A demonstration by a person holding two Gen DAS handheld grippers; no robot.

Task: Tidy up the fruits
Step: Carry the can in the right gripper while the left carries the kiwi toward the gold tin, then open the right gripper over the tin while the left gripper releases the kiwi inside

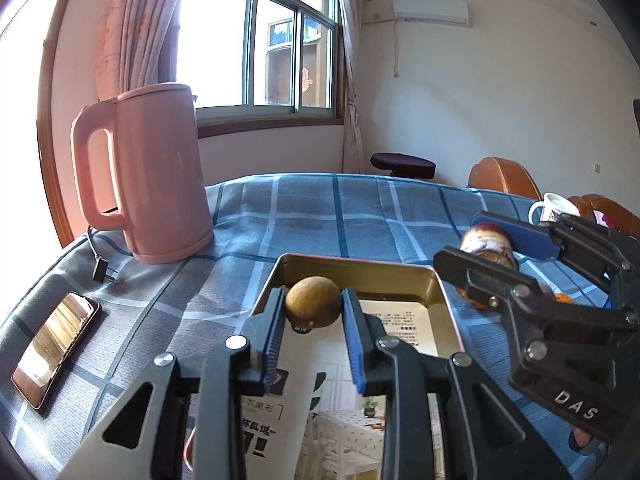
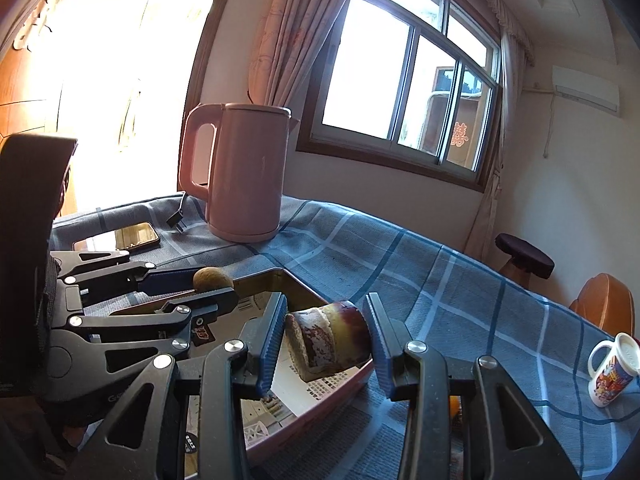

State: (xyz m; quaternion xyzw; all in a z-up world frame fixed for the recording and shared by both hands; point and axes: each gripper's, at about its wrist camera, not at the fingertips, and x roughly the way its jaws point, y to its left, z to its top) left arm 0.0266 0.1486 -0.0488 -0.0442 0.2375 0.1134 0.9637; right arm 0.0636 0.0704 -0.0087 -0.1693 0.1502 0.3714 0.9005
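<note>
While left gripper [image 1: 313,312] clamps fuzzy round kiwi [image 1: 313,306], right gripper [image 2: 326,336] grips mottled cut fruit [image 2: 326,338], over rectangular metal tin [image 1: 360,270].

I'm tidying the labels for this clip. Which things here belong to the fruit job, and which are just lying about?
Job: kiwi in left gripper; sugarcane piece in right gripper; tin tray.
Lying about: kettle, phone, mug, plug.
</note>
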